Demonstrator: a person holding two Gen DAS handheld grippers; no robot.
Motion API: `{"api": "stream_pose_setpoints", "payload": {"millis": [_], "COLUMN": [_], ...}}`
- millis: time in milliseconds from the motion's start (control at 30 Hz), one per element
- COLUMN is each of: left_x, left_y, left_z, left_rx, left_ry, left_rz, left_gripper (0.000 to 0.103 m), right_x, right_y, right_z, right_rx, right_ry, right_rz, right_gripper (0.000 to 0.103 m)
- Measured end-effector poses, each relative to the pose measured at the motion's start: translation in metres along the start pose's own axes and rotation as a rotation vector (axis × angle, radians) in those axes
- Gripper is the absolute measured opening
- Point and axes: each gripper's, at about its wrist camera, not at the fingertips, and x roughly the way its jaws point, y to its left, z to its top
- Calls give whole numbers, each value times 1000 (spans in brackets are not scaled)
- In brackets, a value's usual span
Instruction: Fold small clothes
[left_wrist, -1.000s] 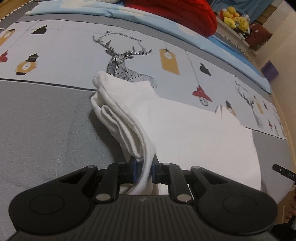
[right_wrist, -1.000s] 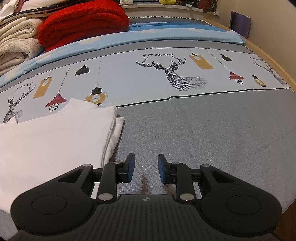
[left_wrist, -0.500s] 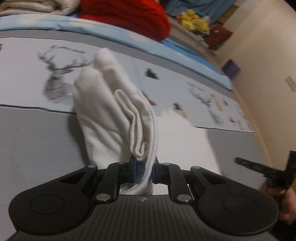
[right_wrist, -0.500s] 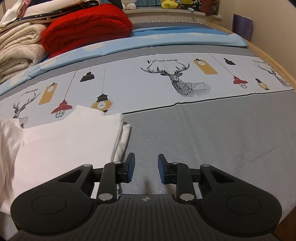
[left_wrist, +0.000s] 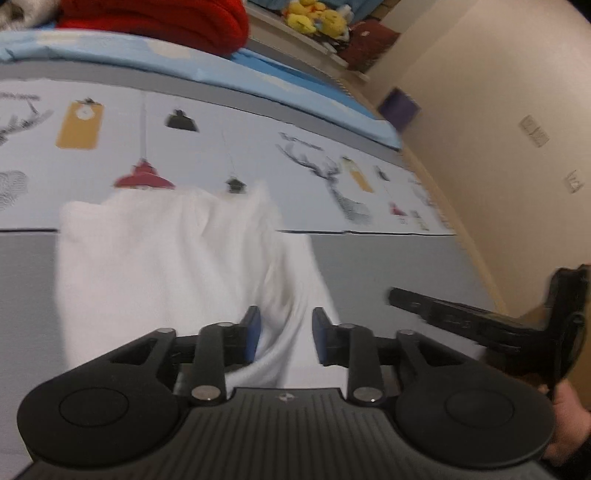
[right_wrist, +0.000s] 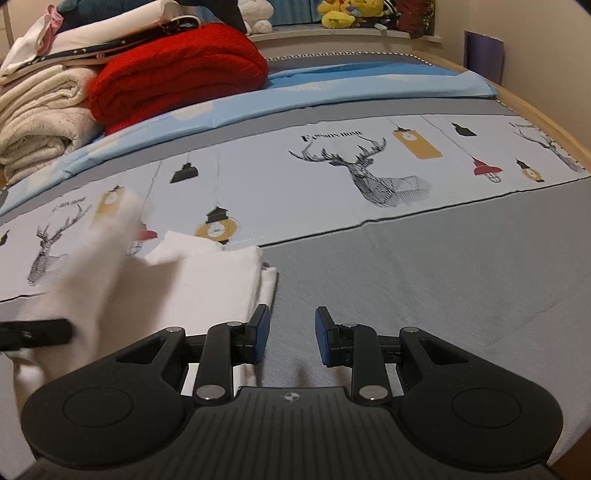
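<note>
A white garment (left_wrist: 166, 266) lies on the grey and printed bedsheet (left_wrist: 388, 266), its folded-over part blurred and dropping. My left gripper (left_wrist: 284, 338) hovers at the garment's near edge. Its jaws are opening, and a strip of the cloth hangs loose between them, not pinched. In the right wrist view the same garment (right_wrist: 192, 291) lies at the left, with a left gripper finger (right_wrist: 35, 334) over it. My right gripper (right_wrist: 291, 339) stands open over bare grey sheet (right_wrist: 424, 295), just right of the garment's edge, with nothing between its fingers. It also shows in the left wrist view (left_wrist: 461, 317).
A folded red blanket (right_wrist: 177, 74) and cream blankets (right_wrist: 40, 118) are stacked at the back left of the bed. Yellow plush toys (right_wrist: 343, 14) sit on the headboard ledge. The bed's wooden edge (right_wrist: 546, 125) and a wall run along the right.
My left gripper swept to the right, carrying the pinched garment edge across the garment, then its jaws parted and the cloth came free. The right gripper stayed in place.
</note>
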Motion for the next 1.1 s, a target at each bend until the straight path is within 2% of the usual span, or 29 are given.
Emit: {"api": "stream_pose_setpoints", "payload": {"millis": [133,200,267,400,533,600,700,800,967,1100], "left_x": [-30,-48,-61,-76,-97,-104,-114,-115,-111,-104], "left_y": [24,43,61,92,121,127,137,140,132,126], "left_z": [7,11,10,3,-7,-8,-10,-11,-11,-13], "left_rx": [-60,-102,-130,-146,-142,-128,-115,-101,-55,-20], "left_ry": [-80,-102,-104,-54,-8,-9,-7,6,17,32], "left_rz": [-21,4,72,243,355,369,381,392,393,395], "left_gripper": [36,36,36,36,36,36,36,36,39,39], "right_x": [0,1,2,6,12,18,28,36,58,72], "right_y": [9,14,21,41,61,67,75,80,82,93], "right_z": [1,2,3,3,3,2,0,-2,-8,-13], "right_rx": [-10,-9,-6,-13,7,34,76,92,143,119], "right_ry": [-10,-13,-14,-8,18,47,99,130,227,285], "right_rz": [37,51,67,108,191,237,277,269,243,204], "right_gripper": [28,28,28,28,28,29,42,47,49,51]}}
